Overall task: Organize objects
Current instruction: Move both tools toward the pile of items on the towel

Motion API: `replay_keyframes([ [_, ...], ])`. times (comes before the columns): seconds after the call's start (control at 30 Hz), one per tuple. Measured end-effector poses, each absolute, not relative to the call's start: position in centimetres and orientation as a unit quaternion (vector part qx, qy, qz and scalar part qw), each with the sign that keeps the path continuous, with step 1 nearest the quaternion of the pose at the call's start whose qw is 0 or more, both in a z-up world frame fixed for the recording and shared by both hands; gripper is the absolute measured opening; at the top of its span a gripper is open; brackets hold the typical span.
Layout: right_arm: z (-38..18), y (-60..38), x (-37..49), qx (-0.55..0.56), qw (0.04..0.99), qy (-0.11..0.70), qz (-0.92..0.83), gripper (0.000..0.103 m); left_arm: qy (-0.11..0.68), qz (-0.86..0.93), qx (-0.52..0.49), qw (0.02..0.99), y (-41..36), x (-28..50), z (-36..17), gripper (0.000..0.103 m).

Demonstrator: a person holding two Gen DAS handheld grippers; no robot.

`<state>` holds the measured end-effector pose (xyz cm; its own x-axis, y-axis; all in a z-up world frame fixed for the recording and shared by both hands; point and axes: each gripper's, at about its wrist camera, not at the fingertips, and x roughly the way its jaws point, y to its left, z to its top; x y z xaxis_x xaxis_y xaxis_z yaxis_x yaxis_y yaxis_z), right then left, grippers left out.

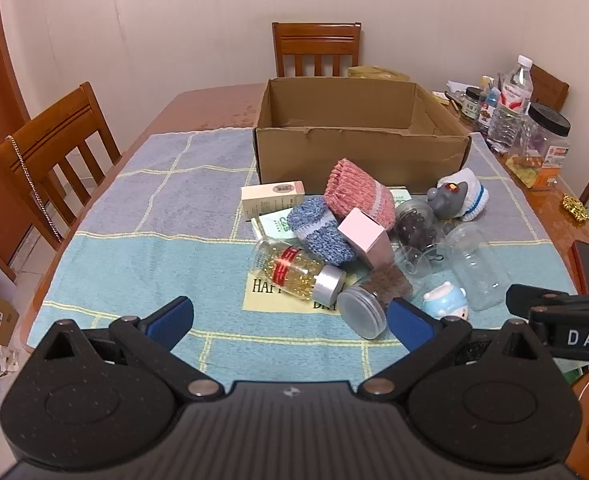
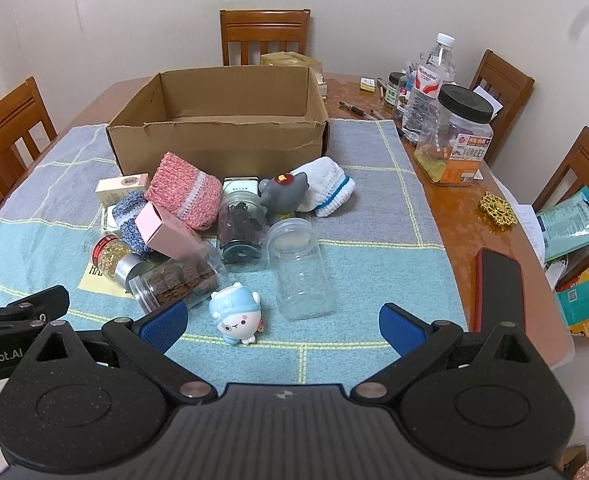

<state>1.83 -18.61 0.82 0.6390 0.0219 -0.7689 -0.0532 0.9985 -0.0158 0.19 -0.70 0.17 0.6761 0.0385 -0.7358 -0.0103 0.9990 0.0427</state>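
We are holding the left gripper (image 1: 290,322) and right gripper (image 2: 282,324) spread wide, empty, over bare terry towel (image 2: 374,272); ahead, knitted socks (image 2: 186,192), smooth jars (image 2: 300,268), then the cardboard box (image 2: 218,140).

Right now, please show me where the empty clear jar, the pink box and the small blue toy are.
empty clear jar (image 2: 300,268), right wrist view, middle of its side.
pink box (image 2: 166,232), right wrist view, its long side face.
small blue toy (image 2: 236,312), right wrist view, its face.
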Motion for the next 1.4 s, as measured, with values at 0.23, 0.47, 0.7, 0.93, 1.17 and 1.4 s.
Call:
replay_keyframes([
  [0.23,0.8,-18.6,1.8,-0.019,0.906,0.422,0.017,0.103,0.395,0.009,0.025,0.918,-0.9,0.1,0.1,0.102],
  [0.47,0.4,-18.6,1.5,-0.024,0.907,0.421,0.016,0.103,0.393,0.002,0.026,0.919,-0.9,0.0,-0.1,0.102],
  [0.7,0.2,-18.6,1.2,-0.021,0.907,0.42,0.033,0.103,0.397,-0.004,0.014,0.918,-0.8,0.2,-0.5,0.102],
  [0.93,-0.2,-18.8,1.0,-0.021,0.911,0.409,0.052,0.103,0.4,-0.007,0.02,0.916,-1.0,0.0,-1.2,0.102],
  [1.17,-1.0,-19.1,0.8,-0.024,0.912,0.401,0.083,0.103,0.392,-0.011,0.031,0.919,-1.0,-0.3,-1.8,0.102],
  [1.4,-1.5,-19.2,0.4,-0.031,0.913,0.389,0.119,0.103,0.399,-0.03,0.007,0.917,-0.3,-0.3,-2.2,0.102],
])
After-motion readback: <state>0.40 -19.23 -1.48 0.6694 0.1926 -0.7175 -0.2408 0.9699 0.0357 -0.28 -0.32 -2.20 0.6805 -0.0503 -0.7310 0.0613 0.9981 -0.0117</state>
